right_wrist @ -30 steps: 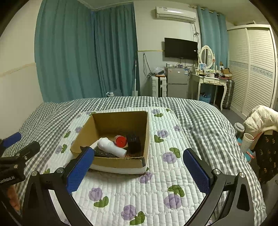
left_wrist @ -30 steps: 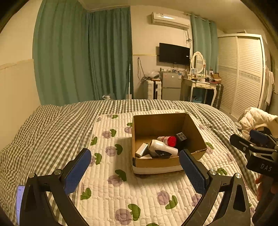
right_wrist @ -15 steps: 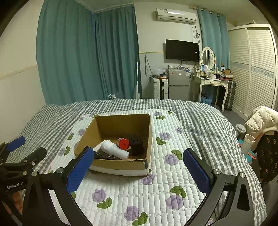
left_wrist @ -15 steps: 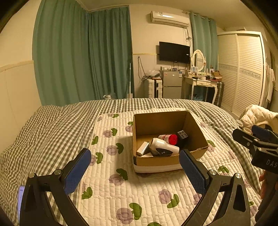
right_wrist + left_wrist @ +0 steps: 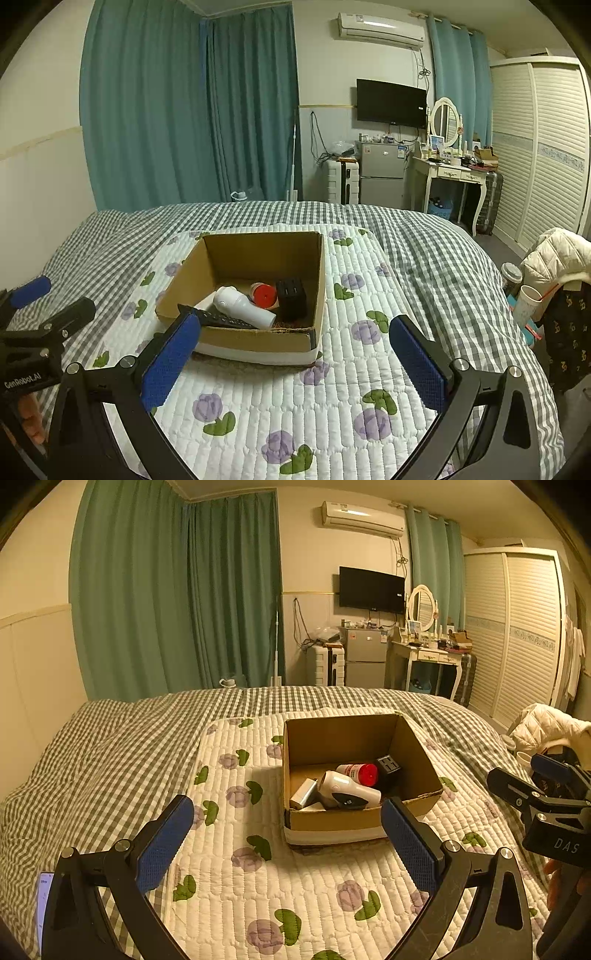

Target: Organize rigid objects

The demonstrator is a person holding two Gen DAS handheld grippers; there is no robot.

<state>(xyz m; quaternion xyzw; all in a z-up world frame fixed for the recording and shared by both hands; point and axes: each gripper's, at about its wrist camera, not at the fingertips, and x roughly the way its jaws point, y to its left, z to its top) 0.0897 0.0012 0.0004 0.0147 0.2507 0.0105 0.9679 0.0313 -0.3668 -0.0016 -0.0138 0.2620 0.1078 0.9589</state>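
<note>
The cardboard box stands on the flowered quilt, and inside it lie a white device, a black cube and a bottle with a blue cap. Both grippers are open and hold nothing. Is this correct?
One detail is wrong: the bottle has a red cap, not blue, as the right wrist view shows. The rest holds: the cardboard box stands on the flowered quilt with the white device and black cube inside, and the left gripper and right gripper are open and empty.

Bedroom, artificial light. Long teal fabric curtains (image 5: 192,107) cover the far wall and left corner; a second narrower pair (image 5: 456,74) hangs right of the white wall-mounted air conditioner (image 5: 380,26). Black flat-screen television (image 5: 390,101) on the pale wall, small grey metal refrigerator (image 5: 380,173) below it. To the right — a white dressing table with an oval mirror (image 5: 448,170), then a cream louvred-door wardrobe (image 5: 543,147). Foreground: bed under a grey-and-white checked cover (image 5: 424,240), a white quilted floral mat (image 5: 332,398) on top.
</note>
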